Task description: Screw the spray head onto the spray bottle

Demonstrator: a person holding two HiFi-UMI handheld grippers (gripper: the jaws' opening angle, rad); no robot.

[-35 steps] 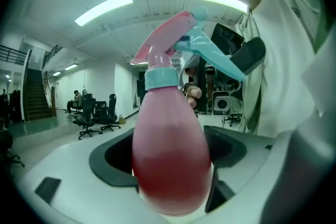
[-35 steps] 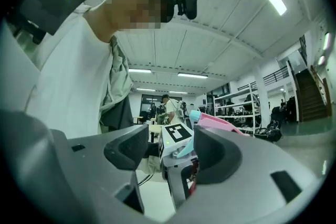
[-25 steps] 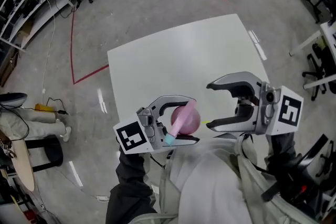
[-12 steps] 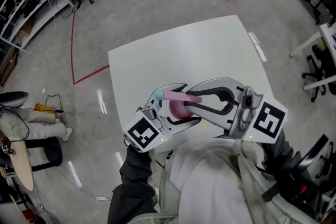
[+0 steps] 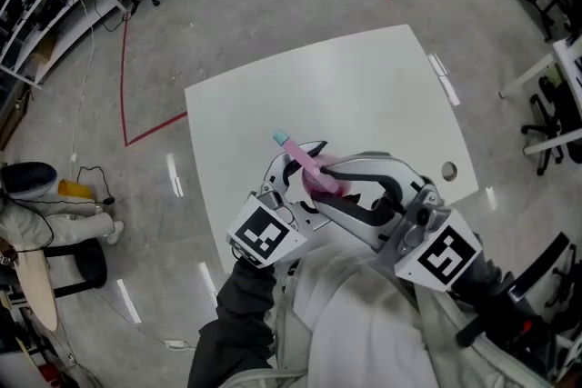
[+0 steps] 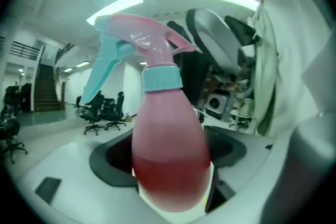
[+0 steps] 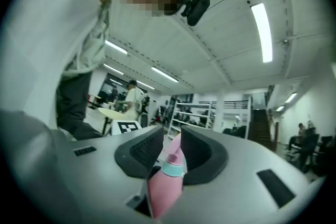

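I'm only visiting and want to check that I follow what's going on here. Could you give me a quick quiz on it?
1. True or false: the right gripper is empty.
2. The collar under the head is: A pink, B teal, C white.
3. Which gripper holds the bottle by its body?
Key: 1 false: its jaws, which have just closed in and then eased a little, grip the head. 2 B. 3 the left gripper.
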